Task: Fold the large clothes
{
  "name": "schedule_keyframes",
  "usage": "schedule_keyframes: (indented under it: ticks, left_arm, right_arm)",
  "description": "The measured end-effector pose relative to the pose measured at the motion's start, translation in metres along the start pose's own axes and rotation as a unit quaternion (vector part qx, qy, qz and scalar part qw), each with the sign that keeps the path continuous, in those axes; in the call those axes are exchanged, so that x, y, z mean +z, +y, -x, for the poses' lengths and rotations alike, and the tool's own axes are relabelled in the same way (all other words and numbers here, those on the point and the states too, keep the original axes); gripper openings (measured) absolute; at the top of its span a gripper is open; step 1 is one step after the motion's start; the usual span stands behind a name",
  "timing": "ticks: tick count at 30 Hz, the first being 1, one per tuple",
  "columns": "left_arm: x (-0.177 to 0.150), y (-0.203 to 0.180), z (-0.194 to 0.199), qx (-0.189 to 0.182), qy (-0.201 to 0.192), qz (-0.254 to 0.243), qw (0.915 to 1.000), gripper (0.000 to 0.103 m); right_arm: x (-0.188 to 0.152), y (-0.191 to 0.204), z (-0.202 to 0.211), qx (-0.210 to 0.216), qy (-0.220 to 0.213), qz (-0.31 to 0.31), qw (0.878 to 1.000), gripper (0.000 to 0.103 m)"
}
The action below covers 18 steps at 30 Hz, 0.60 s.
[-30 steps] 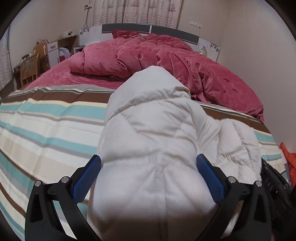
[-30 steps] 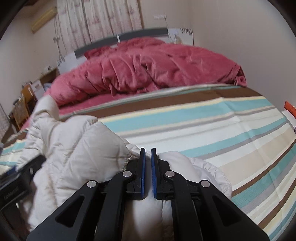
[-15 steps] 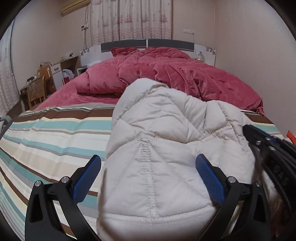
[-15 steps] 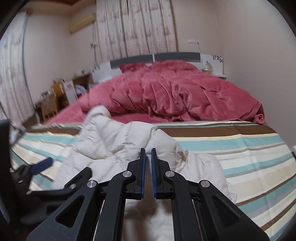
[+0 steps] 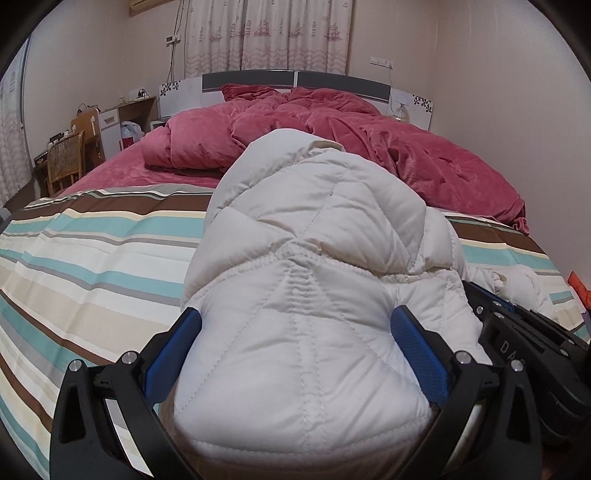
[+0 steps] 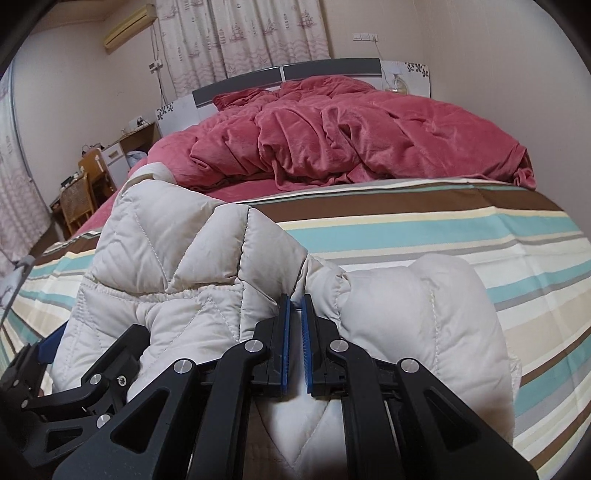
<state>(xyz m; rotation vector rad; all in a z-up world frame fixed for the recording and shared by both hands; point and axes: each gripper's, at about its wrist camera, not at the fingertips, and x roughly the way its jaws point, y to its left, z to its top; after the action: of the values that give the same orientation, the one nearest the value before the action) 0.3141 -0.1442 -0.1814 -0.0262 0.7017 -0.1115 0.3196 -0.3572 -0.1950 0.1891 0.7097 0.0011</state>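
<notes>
Your left gripper [image 5: 295,354] points level along the bed toward the headboard [image 5: 295,79]; its jaws stand wide apart, and a thick bulge of the cream quilted down jacket [image 5: 306,295] fills the whole gap between them, pressing against both blue pads [image 5: 421,354]; whether the pads actually pinch it or it merely sits between them, you cannot tell from this view. Your right gripper [image 6: 294,332] sits just to the right of the left one, aimed the same way but tilted slightly; its jaws are drawn nearly together with only a thin slit between the ribbed blue pads, and a fold of jacket is caught at their tips, with puffy lobes swelling out on either side.

The jacket is soft, matte, and stitched into diamond and chevron panels, with a gathered seam running across just ahead of your left jaws; it is heaped in a rounded mound rather than lying flat, resting on the striped sheet [image 5: 92,266] directly under and ahead of both jaws. That sheet is smooth cotton in teal, brown, beige and white bands; beyond the jaws a plush crimson duvet [image 6: 351,136] lies crumpled in deep folds; a patterned curtain [image 5: 273,33] hangs behind the headboard.
</notes>
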Motion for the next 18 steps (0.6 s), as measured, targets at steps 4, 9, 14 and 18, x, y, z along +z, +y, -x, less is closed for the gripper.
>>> schedule_keyframes:
  ticks: [4, 9, 14, 18]
  left_arm:
    - [-0.002, 0.003, -0.004, -0.006, -0.001, 0.008, 1.0000, 0.101]
    - [-0.002, 0.003, -0.007, -0.005, 0.001, 0.008, 1.0000, 0.101]
    - [-0.001, 0.011, -0.001, -0.027, 0.000, 0.024, 0.9994, 0.101]
    - [-0.003, 0.032, 0.014, -0.063, -0.002, 0.059, 0.9962, 0.101]
  right_arm:
    - [0.000, -0.001, -0.004, 0.001, -0.001, -0.005, 1.000, 0.005]
    - [0.000, -0.002, -0.008, 0.001, -0.002, -0.008, 1.000, 0.005]
    - [0.001, 0.001, -0.006, -0.001, -0.006, -0.003, 1.000, 0.006]
    - [0.001, 0.001, 0.002, 0.007, -0.013, 0.000, 1.000, 0.006]
